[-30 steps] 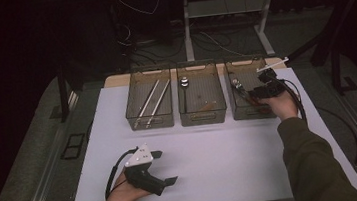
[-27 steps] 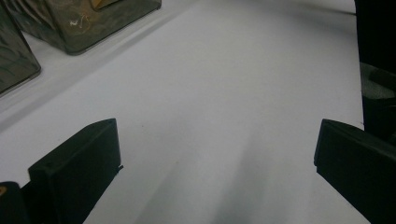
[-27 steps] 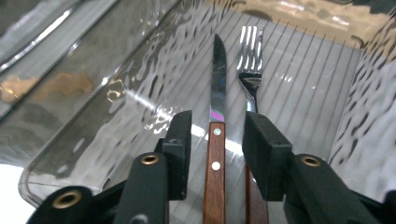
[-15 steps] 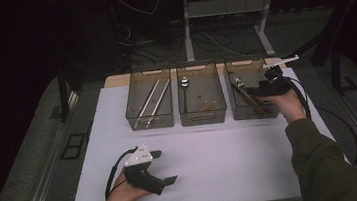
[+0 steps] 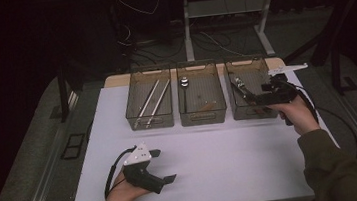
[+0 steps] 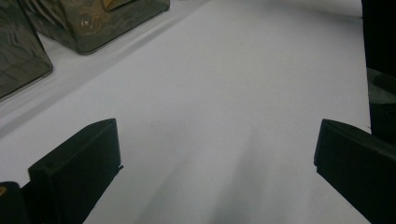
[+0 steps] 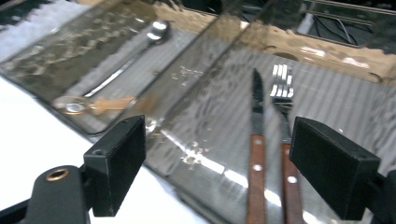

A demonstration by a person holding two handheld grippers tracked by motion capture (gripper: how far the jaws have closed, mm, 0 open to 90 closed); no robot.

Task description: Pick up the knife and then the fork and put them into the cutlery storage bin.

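Right gripper view: my right gripper has just been opening its jaws, now wide w/ nothing pinched. Knife and fork lie side by side in the lower-right half of frame, seen in the gap betw. my jaws but down in the right bin, untouched. Both have brown wooden handles w/ small metal rivets; knife blade is dark and pointed, fork tines bright steel. Bins are smoky, see-thru plastic, rectangular.

High view: 3 bins in a row across mid-frame on the white table. Left bin holds two long thin metal rods, laid diagonal. Middle bin has a spoon near its far end and a brownish piece near the front wall. My right gripper sits at right-centre, over the right bin's near edge. My left gripper rests lower left on bare table, jaws wide, empty.
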